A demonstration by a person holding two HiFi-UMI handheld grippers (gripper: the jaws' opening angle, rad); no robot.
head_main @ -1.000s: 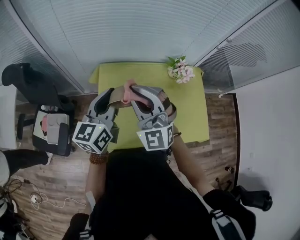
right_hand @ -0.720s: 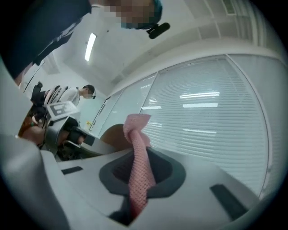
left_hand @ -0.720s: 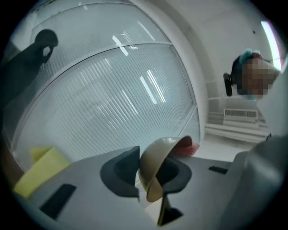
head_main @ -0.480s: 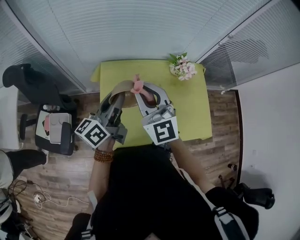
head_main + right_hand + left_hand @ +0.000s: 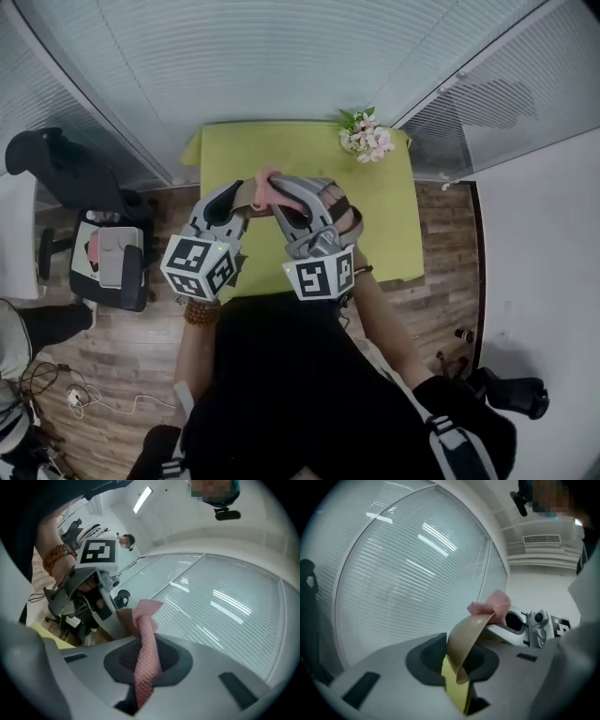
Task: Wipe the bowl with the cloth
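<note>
The left gripper [image 5: 228,199] pinches the rim of the bowl [image 5: 465,641] between its 2 grey jaws, which have just been closing on it. The bowl is thin-walled, smooth and tan with a dull sheen, and it is held on edge, so its curved wall rises out of the jaws like a shell. A strip of yellow shows through the gap just below the bowl.

The right gripper [image 5: 143,665] is clamped on the cloth [image 5: 147,653] — a pink, waffle-textured rag bunched into a narrow rope that runs up from between the pads and flops over at its top. That loose end sits at the bowl's upper rim; whether it presses on the bowl cannot be told.

From the head view both grippers meet above the near half of the table [image 5: 380,216], a flat lime-green rectangle. A small bunch of pale pink flowers [image 5: 364,139] stands at its far right corner, before walls of fine horizontal blinds [image 5: 281,56].
</note>
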